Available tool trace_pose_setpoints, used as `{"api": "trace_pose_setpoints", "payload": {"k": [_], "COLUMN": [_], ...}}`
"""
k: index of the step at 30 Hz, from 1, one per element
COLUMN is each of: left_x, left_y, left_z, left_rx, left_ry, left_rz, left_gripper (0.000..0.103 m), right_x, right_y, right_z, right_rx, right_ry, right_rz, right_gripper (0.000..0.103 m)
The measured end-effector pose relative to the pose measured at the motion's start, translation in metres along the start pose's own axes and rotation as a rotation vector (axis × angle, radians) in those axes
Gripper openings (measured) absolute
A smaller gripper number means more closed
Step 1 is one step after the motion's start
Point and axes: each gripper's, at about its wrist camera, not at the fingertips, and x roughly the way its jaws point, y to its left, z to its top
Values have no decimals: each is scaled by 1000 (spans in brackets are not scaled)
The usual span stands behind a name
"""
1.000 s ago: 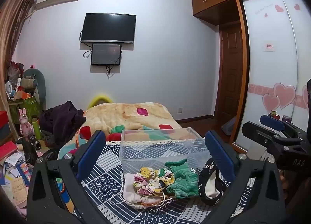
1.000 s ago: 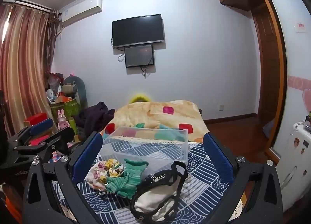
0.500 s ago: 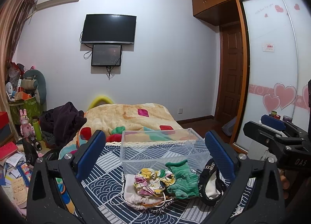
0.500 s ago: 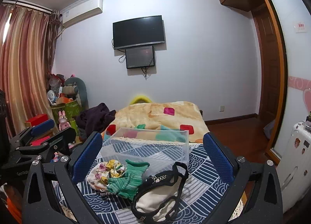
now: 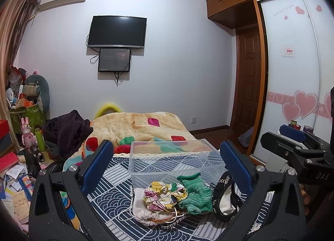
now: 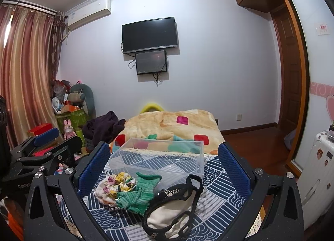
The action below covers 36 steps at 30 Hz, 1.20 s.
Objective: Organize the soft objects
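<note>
Left gripper (image 5: 167,165): held above the near end of the bed, fingers spread wide, nothing between them. Right gripper (image 6: 163,162): held beside it at about the same height, fingers likewise spread wide and empty. Bed cover (image 5: 117,180): navy and white wave pattern, with the soft items lying on it in a row. Clear plastic box (image 5: 171,159): open-topped, standing on the cover just behind the row. Floral fabric bundle (image 5: 165,196): yellow, pink and white, lying on a white drawstring pouch (image 5: 144,209) at the left end of the row. Green knitted piece (image 5: 194,194): middle of the row, touching the floral bundle. Black-trimmed cream bag (image 6: 173,207): right end of the row, its strap looped upward against the box's near wall. Blanket (image 6: 173,124): beige with coloured patches, heaped beyond the box. Television (image 5: 117,32): on the far wall, with a smaller screen (image 5: 114,60) beneath it.
</note>
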Motion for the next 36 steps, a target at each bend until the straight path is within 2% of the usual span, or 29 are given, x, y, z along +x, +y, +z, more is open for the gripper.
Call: {"api": "trace_pose_setpoints", "payload": {"k": [36], "left_x": [-3], "left_y": [1], "left_z": [1], "left_rx": [-9], "left_ry": [-3], "left_rz": [0], "left_gripper": [103], "right_x": [-1], "right_y": [3], "right_z": [-2], "right_rx": [-2], "right_ry": [-6], "right_rz": [7], "right_gripper": [103]}}
